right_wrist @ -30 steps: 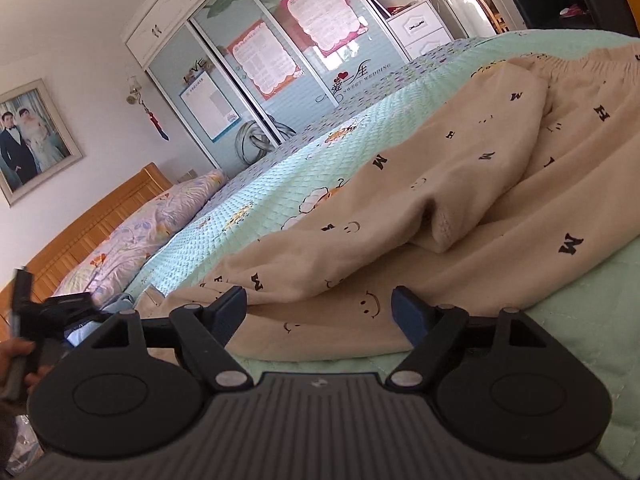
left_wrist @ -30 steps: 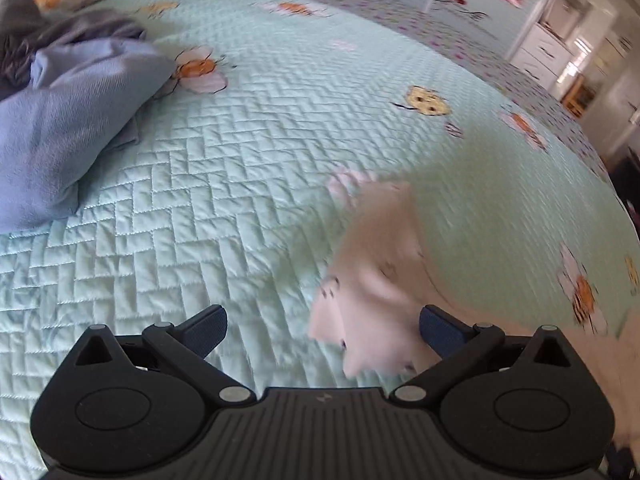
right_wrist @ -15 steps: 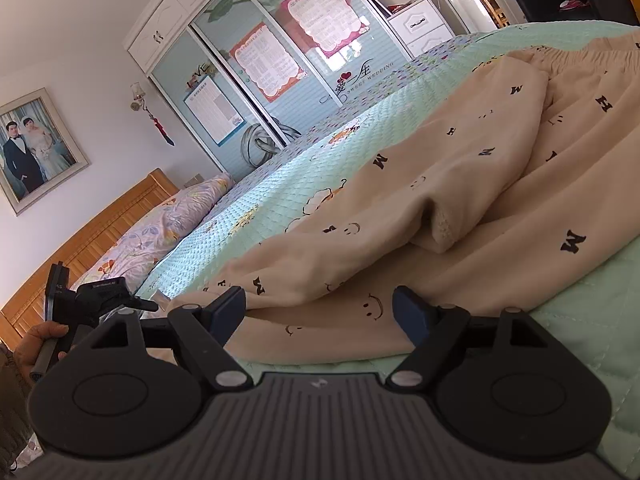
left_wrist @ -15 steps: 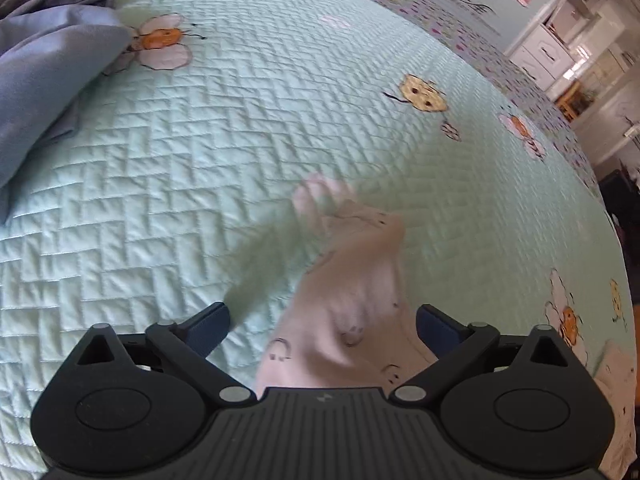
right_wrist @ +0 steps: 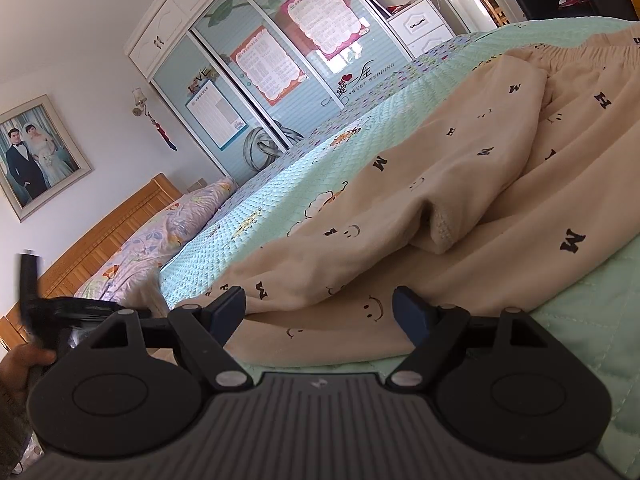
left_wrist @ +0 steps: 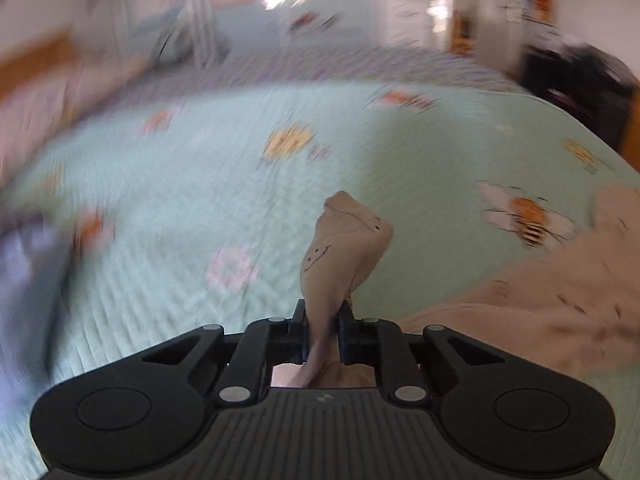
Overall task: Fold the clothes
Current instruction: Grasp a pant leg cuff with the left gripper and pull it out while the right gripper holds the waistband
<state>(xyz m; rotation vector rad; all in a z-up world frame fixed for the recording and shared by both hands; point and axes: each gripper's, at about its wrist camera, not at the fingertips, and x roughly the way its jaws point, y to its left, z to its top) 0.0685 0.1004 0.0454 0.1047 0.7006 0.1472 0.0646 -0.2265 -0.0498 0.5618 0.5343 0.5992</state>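
Observation:
Beige trousers (right_wrist: pixel 460 184) printed with black letters and smiley faces lie spread on the mint quilted bed (right_wrist: pixel 280 184). My left gripper (left_wrist: pixel 323 320) is shut on the end of one trouser leg (left_wrist: pixel 340 248), which sticks up between its fingers; the rest of the trousers (left_wrist: pixel 540 304) lies at the right. My right gripper (right_wrist: pixel 320 312) is open and empty, low over the bed, with the near trouser hem just in front of its fingertips. The left gripper also shows in the right wrist view (right_wrist: pixel 52 312), at the far left.
A blue garment (left_wrist: pixel 24 280) lies at the left of the bed, blurred. Floral pillows (right_wrist: pixel 160 236) and a wooden headboard (right_wrist: pixel 104 248) are at the bed's head. A wardrobe (right_wrist: pixel 280 64) with sliding doors stands beyond the bed.
My left gripper has shut on the trouser leg end and swung quickly, so its view is blurred and now faces across the bed. The right gripper has barely moved.

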